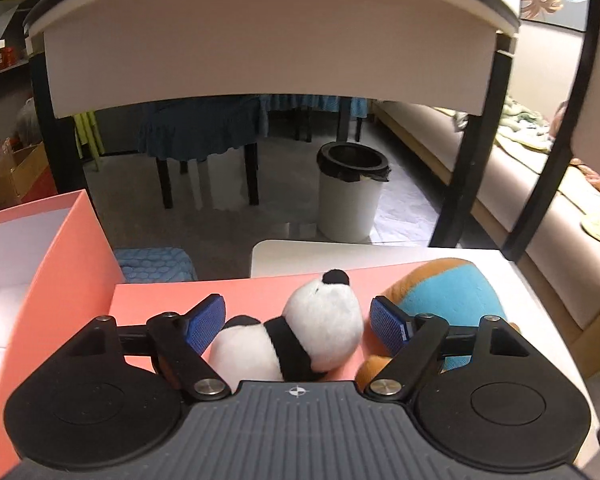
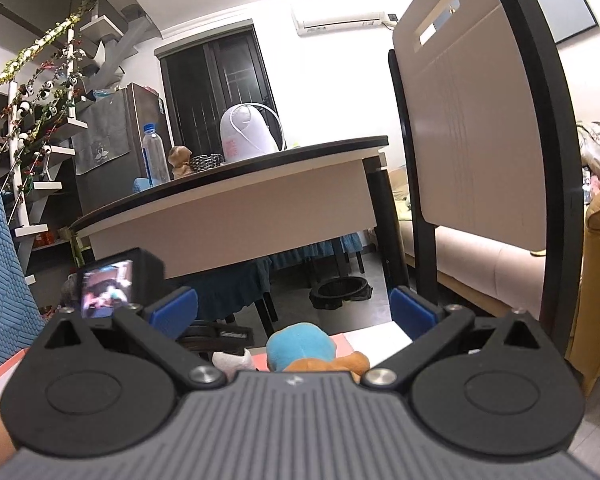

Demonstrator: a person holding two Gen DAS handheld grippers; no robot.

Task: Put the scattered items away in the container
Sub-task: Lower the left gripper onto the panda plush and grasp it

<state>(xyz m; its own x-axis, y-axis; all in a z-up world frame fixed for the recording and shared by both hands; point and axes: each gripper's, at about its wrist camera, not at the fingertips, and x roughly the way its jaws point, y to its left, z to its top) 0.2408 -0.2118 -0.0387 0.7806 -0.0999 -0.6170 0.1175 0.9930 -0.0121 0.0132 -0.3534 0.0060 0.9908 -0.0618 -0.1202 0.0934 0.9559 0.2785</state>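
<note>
Panda toy (image 1: 296,332) between spread left tongs (image 1: 300,320).

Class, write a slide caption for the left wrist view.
Open left gripper straddles a panda plush lying on a pink lid.

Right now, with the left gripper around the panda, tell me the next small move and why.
Probably close the left gripper on the panda plush. Its blue pads stand open on either side of the toy, which lies on the pink lid, not yet gripped. The open pink box sits just to the left, so a lift and short carry could follow.
</note>
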